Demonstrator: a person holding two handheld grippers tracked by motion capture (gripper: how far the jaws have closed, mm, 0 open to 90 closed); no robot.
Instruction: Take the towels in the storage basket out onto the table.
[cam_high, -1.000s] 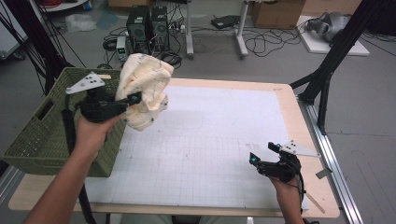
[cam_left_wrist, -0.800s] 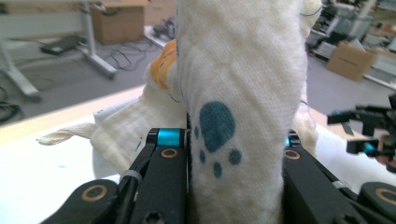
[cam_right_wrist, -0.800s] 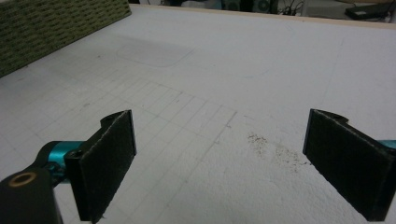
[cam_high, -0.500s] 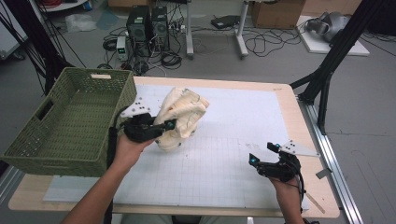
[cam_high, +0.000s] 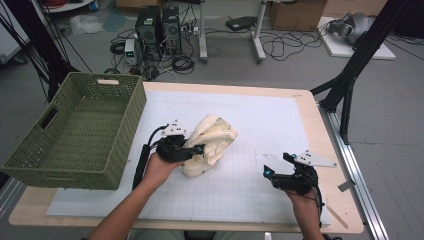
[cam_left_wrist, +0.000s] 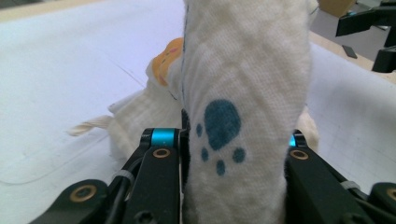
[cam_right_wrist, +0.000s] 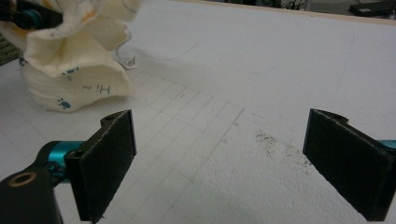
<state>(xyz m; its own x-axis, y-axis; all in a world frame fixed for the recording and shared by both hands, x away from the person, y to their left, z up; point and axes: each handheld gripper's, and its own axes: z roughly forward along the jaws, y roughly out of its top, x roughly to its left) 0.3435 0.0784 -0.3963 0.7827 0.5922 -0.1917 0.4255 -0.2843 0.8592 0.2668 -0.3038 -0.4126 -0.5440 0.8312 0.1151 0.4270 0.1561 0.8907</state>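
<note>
Cream cloth (cam_left_wrist: 245, 70) sits between the left gripper's (cam_left_wrist: 233, 140) fingers (cam_left_wrist: 161, 154).

On the worktop (cam_high: 300, 107) a basket (cam_high: 75, 130) sits at your far left, with a bundled cloth (cam_high: 210, 145) just to its right, near the middle of a mat (cam_high: 240, 185). Your left claw (cam_high: 192, 150) meets the cloth's left side; your right claw (cam_high: 275, 167) rests on the mat, well apart to the cloth's right.
</note>
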